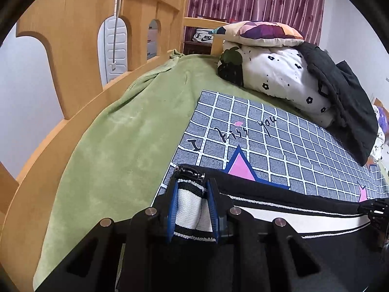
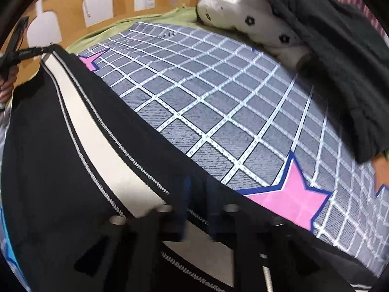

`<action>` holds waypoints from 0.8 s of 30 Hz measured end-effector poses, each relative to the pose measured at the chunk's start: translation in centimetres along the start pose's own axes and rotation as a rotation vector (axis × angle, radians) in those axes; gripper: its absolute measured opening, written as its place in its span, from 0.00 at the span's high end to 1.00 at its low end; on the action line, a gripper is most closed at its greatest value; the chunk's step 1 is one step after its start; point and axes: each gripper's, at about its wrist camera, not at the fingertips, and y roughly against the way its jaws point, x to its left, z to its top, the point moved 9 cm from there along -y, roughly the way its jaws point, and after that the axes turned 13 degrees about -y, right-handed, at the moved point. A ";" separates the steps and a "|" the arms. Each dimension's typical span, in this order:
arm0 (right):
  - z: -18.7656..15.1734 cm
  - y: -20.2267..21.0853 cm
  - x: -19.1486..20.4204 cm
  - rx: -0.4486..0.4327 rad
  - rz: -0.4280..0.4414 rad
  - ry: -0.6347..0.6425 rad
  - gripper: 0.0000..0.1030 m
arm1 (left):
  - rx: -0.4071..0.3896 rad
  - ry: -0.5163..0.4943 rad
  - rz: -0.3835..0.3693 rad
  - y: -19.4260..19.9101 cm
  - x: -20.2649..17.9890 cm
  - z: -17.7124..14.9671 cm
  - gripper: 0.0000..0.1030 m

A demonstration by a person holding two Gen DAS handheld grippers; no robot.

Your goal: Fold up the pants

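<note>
Black pants (image 1: 279,216) with a white side stripe hang stretched between my two grippers, over a grey checked mat (image 1: 279,141) on the green blanket (image 1: 116,146). My left gripper (image 1: 192,209) is clamped on the striped edge; my right gripper (image 2: 198,209) looks closed on the fabric too, though blurred. Bedding (image 1: 279,77) and a dark garment (image 1: 345,97) sit piled beyond the mat, by the wooden rail (image 1: 73,48).
</note>
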 end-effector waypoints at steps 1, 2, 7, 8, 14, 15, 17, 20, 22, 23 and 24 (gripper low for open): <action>-0.2 0.4 0.1 -0.002 0.005 0.002 0.97 | -0.018 -0.001 0.001 0.4 0.0 0.0 0.78; -0.1 0.8 0.1 -0.015 0.009 -0.008 0.97 | -0.035 0.001 0.000 0.8 0.0 0.1 0.78; 1.5 5.5 -0.4 -0.182 0.052 -0.088 0.97 | -0.082 0.027 0.020 1.5 0.6 0.6 0.78; 1.9 5.7 -0.4 -0.196 0.046 -0.094 0.97 | -0.069 0.035 0.022 0.9 0.9 0.6 0.78; 1.6 -0.3 -1.2 -0.082 -0.002 -0.110 0.96 | 0.082 0.024 0.068 -5.4 0.9 -0.8 0.78; 1.2 -1.2 -1.4 -0.078 -0.012 -0.118 0.96 | 0.109 0.009 0.086 -6.3 0.8 -1.2 0.75; 1.3 -0.9 -1.6 -0.105 -0.030 -0.136 0.87 | 0.145 -0.009 0.116 -6.8 0.8 -1.5 0.70; 1.3 1.3 -2.6 -0.123 -0.063 -0.161 0.81 | 0.142 0.002 0.167 -4.9 1.4 -1.4 0.45; 0.7 4.5 -4.5 -0.175 -0.081 -0.195 0.74 | 0.098 0.004 0.152 -3.1 1.2 -1.1 0.40; 0.4 5.8 -5.7 -0.203 -0.096 -0.216 0.67 | 0.074 0.000 0.133 -2.3 0.8 -0.9 0.38; 0.0 6.7 -6.8 -0.220 -0.114 -0.236 0.65 | 0.062 -0.006 0.117 -1.8 0.4 -0.8 0.35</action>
